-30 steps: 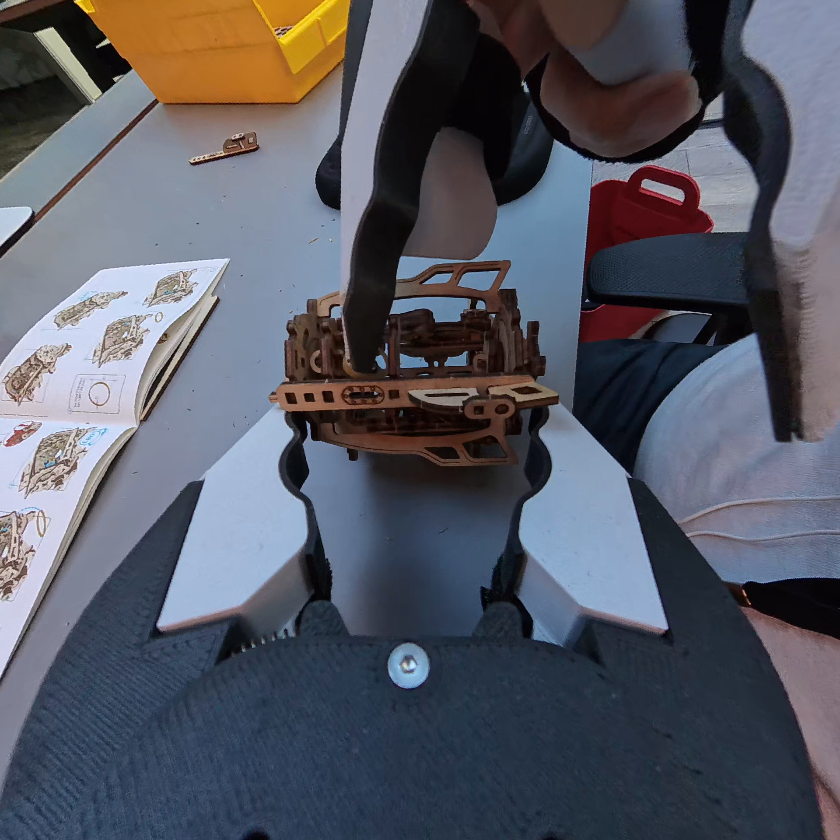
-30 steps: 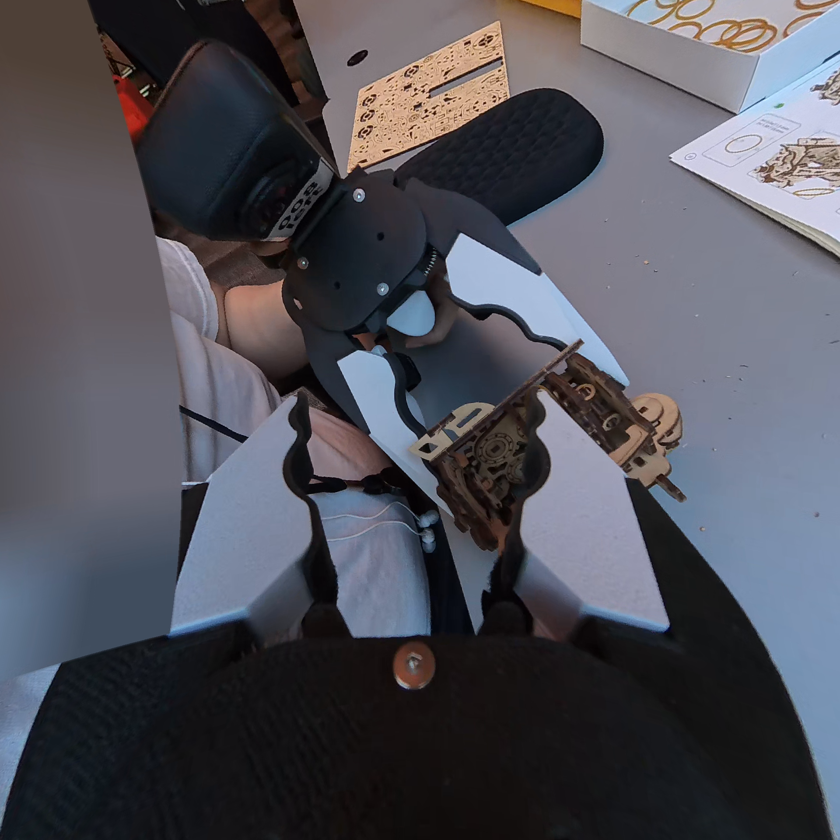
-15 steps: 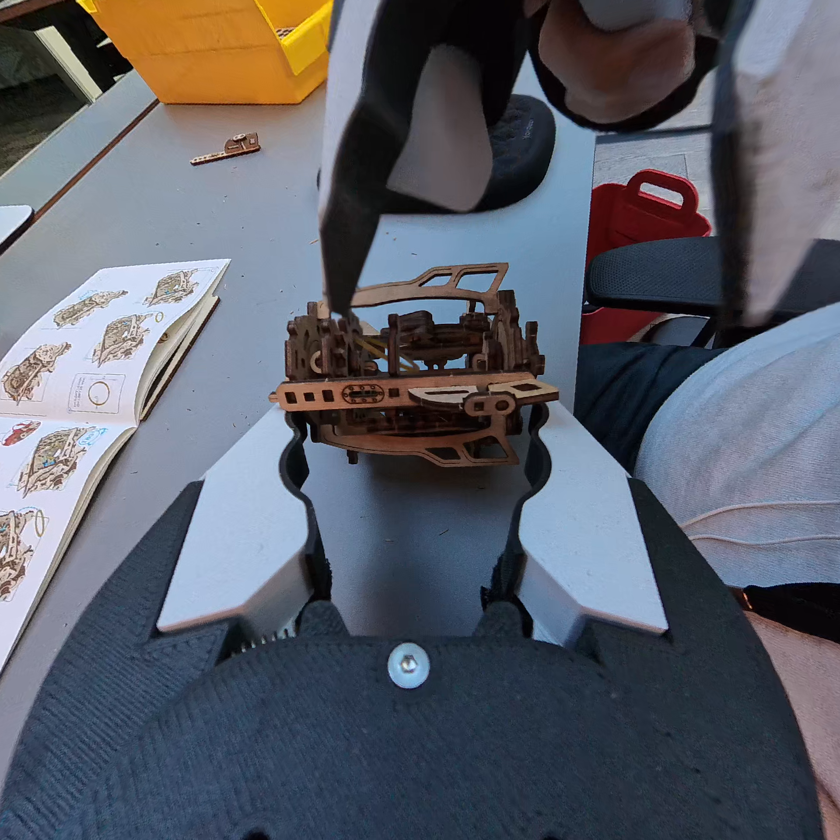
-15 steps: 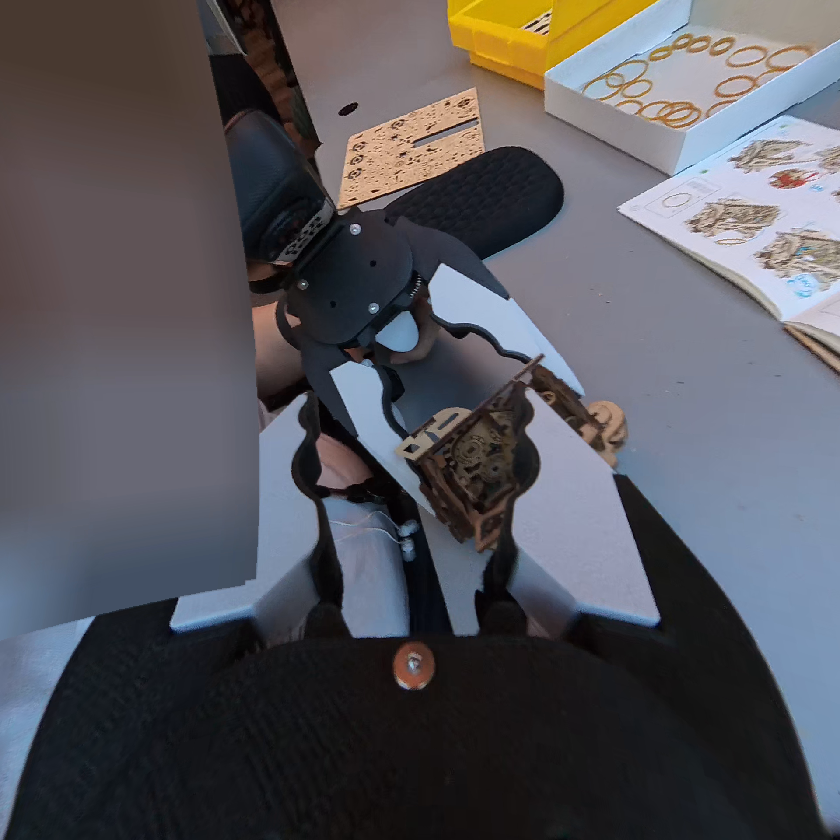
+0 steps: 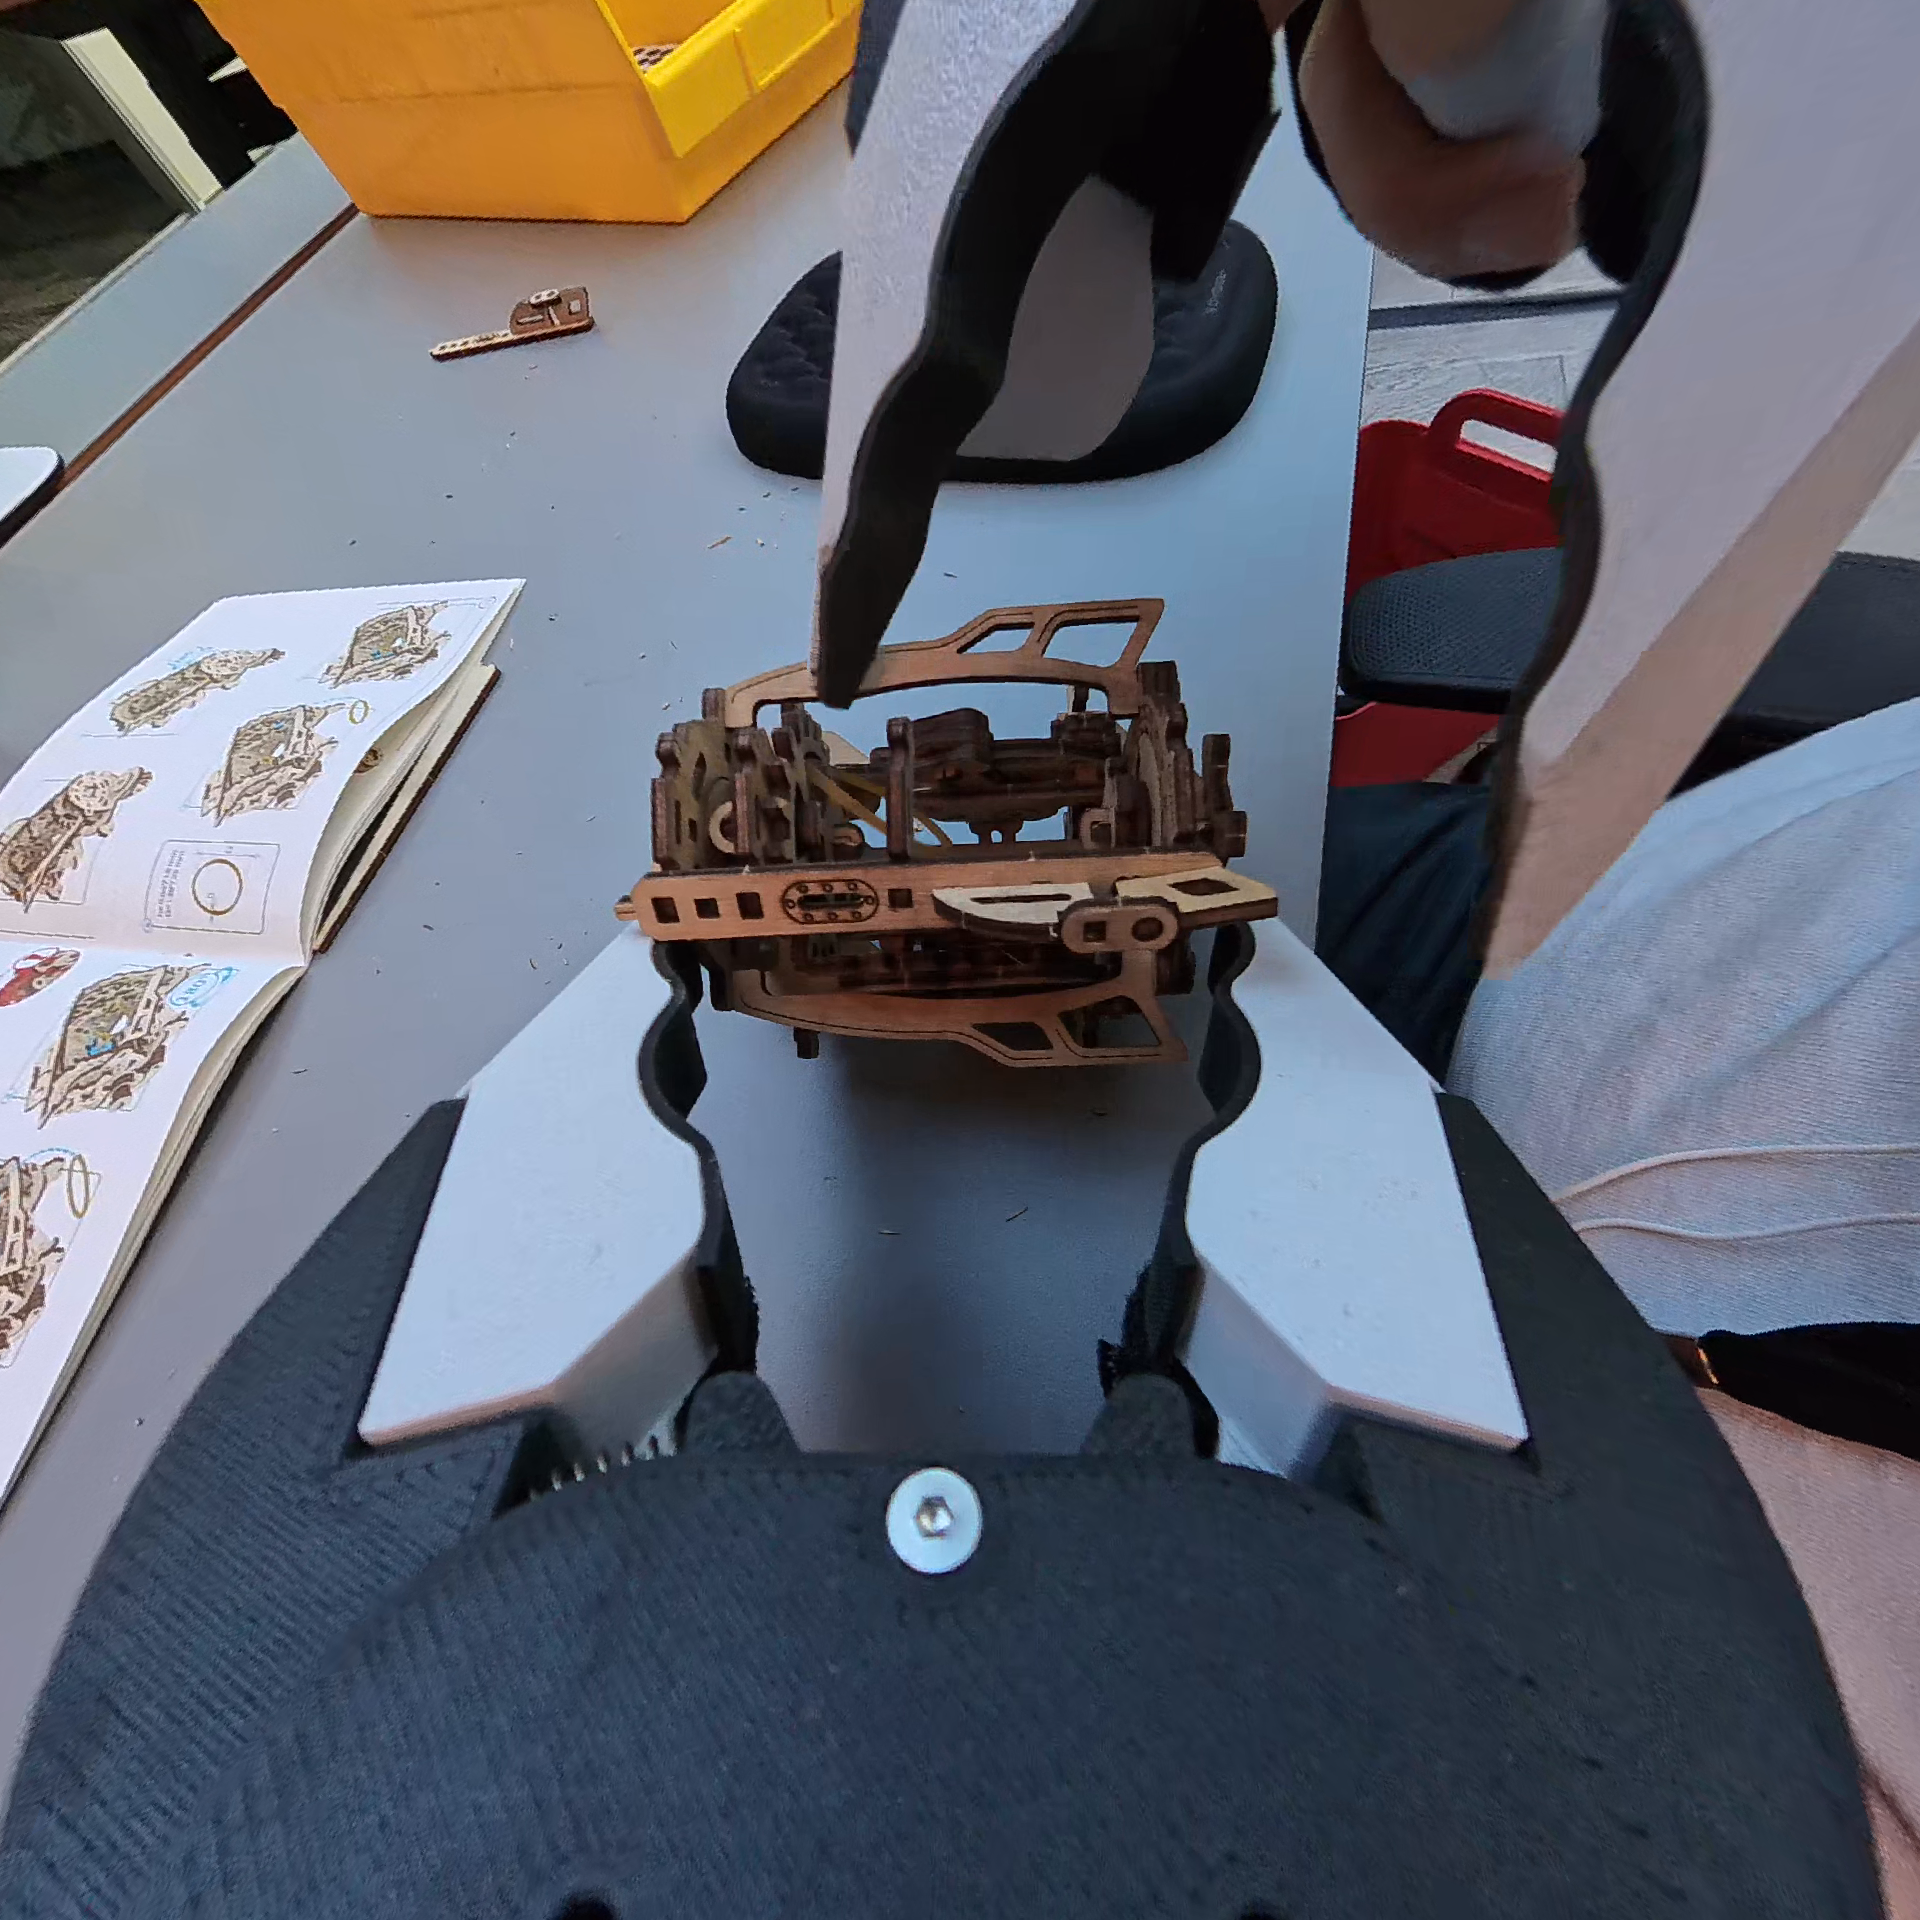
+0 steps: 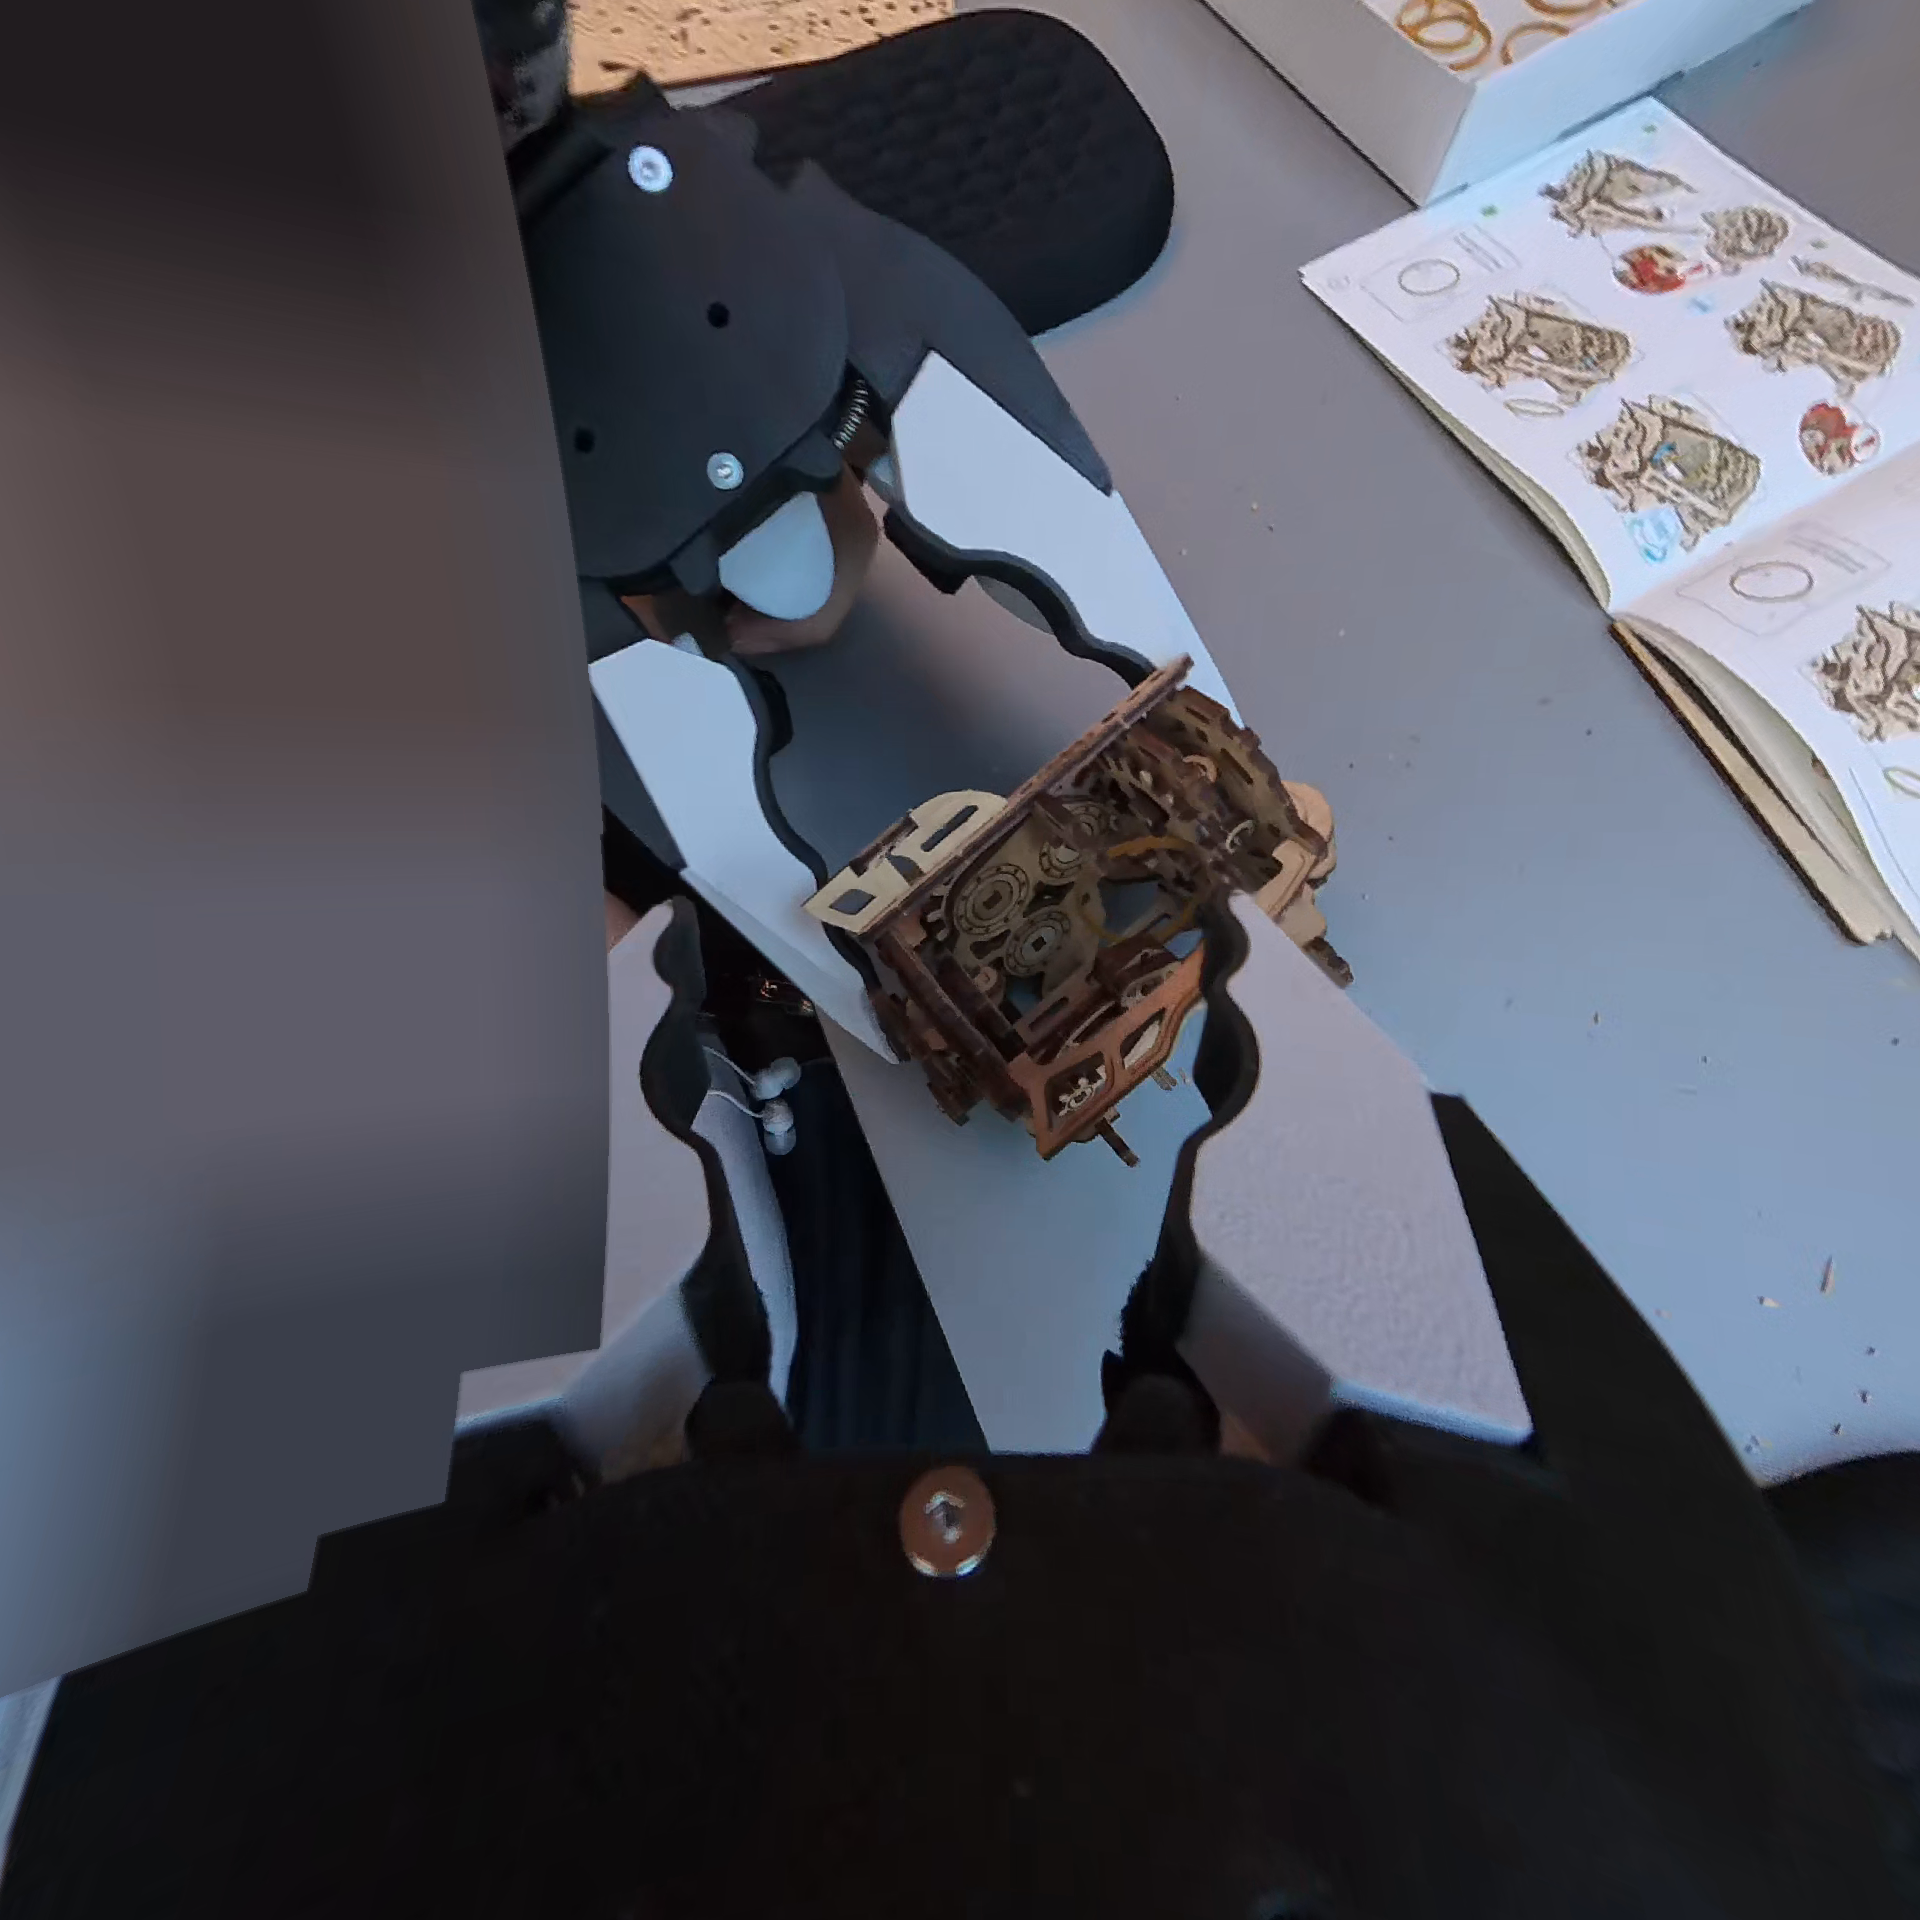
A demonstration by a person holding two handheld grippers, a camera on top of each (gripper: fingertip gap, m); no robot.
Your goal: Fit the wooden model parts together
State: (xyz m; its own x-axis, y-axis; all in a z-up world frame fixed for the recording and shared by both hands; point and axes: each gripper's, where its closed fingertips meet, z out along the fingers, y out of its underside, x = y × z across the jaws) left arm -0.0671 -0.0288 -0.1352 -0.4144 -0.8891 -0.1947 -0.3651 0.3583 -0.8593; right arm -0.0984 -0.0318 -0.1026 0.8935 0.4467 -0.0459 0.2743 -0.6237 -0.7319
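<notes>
Our left gripper (image 5: 951,956) still pinches the wooden model (image 5: 940,842) above the table (image 5: 499,499) while our right gripper (image 5: 1164,800), spread and empty, has lifted and now touches one fingertip (image 5: 844,665) to the top frame, likely pressing it home.

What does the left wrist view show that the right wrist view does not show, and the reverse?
Only the left wrist view shows the yellow bin, a loose wooden piece and the red container. Only the right wrist view shows the white box of rings and a wooden parts sheet. Both show the wooden model, held by the left gripper, the open right gripper above it, the instruction booklet and the black pad.
</notes>
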